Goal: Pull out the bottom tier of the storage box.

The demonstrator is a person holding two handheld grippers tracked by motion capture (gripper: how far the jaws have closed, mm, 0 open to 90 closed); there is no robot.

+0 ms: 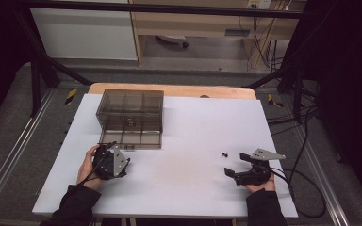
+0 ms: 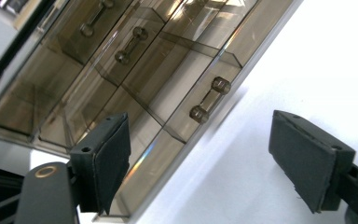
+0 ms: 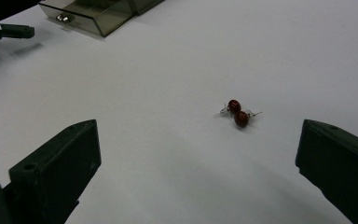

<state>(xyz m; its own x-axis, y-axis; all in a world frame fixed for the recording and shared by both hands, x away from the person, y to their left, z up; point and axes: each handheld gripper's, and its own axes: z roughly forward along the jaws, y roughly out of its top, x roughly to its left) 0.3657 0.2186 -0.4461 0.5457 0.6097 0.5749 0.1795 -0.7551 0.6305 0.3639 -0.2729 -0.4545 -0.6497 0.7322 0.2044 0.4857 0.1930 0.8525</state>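
A smoky clear drawer box (image 1: pixel 131 113) stands at the table's back left, its bottom drawer (image 1: pixel 131 140) pulled out toward me. In the left gripper view that drawer's knobbed handle (image 2: pixel 209 99) lies just ahead, between the jaws. My left gripper (image 1: pixel 122 153) is open, right in front of the drawer. Two small red ball earrings (image 3: pixel 237 113) lie together on the white table, also seen as a dark speck (image 1: pixel 225 154). My right gripper (image 1: pixel 235 164) is open, just short of the earrings, with nothing between its jaws.
The white board (image 1: pixel 184 141) covers a wooden table (image 1: pixel 169 89). Black frame bars and cables (image 1: pixel 301 141) run along the right side and the back. The board's middle is bare between the two grippers.
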